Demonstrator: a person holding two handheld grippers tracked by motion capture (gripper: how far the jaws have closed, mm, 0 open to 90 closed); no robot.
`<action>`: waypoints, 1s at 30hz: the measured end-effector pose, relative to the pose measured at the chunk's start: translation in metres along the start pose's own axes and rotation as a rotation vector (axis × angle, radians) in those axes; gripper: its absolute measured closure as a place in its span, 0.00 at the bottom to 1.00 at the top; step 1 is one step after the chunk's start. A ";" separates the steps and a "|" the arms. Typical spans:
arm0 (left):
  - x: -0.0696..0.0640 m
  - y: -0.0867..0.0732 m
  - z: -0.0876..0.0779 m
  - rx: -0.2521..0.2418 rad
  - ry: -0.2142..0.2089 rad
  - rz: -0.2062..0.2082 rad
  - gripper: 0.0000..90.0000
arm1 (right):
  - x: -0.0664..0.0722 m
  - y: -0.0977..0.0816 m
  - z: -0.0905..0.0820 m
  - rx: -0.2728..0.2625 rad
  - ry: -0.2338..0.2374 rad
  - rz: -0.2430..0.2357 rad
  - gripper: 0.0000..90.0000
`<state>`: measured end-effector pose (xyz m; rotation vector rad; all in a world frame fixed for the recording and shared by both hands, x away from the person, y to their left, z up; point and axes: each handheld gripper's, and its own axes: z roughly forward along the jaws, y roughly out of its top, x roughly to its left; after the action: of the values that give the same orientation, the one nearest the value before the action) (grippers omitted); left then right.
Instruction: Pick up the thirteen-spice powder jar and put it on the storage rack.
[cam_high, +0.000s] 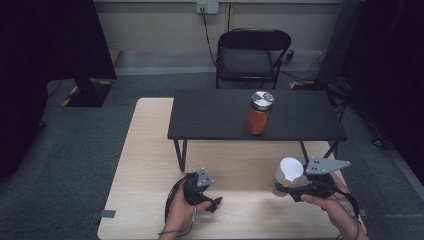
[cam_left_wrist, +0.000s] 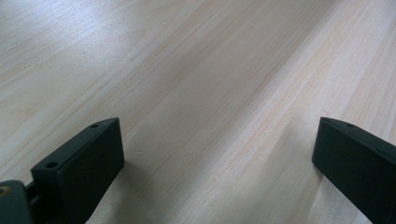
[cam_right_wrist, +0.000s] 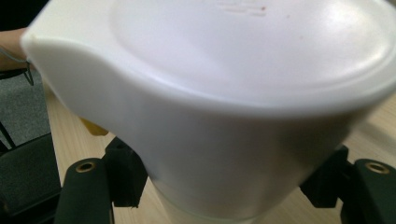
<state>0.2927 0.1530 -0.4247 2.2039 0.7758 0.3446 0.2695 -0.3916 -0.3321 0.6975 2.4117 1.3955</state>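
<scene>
A: Nearest the front edge of the pale wooden table (cam_high: 150, 150)?

B: Left gripper (cam_high: 212, 204), black, gripped in the left hand (cam_high: 181, 212), low over the wood just left of the table's middle. Jaws spread wide in the left gripper view, bare wood grain between them, nothing held.

A: And toward the table's right front corner?

B: Right gripper (cam_high: 281, 189), black with a grey three-cornered plate on top, carried in the right hand (cam_high: 332, 207). Jaws clamped on a white plastic cup with a white lid (cam_high: 289, 171). In the right gripper view, black jaw blocks pressing on both sides of the cup's lower wall (cam_right_wrist: 224, 154), lid rim spreading broad above them.

A: Standing on the table or off it?

B: Raised a little above the wood, tilted, lid facing up and toward the camera in the high view. A bit of yellow just under it on the left; too small to name.

A: Farther back on the table?

B: Small black low bench on thin metal legs (cam_high: 220, 117), standing across the table's rear half. On its top, right of centre, a glass jar of orange-red contents with a shiny metal lid (cam_high: 259, 113), upright, well apart from the cup.

A: Beyond the table?

B: Black folding chair (cam_high: 251, 57) on grey carpet, against the far wall.
</scene>
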 end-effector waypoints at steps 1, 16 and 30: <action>0.000 0.000 0.000 0.000 0.000 0.000 0.02 | -0.001 0.001 -0.001 0.000 0.001 -0.001 0.34; 0.000 0.000 0.000 0.000 0.000 0.000 0.02 | -0.004 0.025 -0.009 -0.002 -0.016 -0.006 0.34; 0.000 0.000 0.000 0.000 0.000 0.000 0.02 | -0.004 0.053 -0.020 0.014 -0.020 0.025 0.34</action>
<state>0.2927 0.1530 -0.4247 2.2041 0.7758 0.3446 0.2784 -0.3860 -0.2762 0.7435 2.4081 1.3758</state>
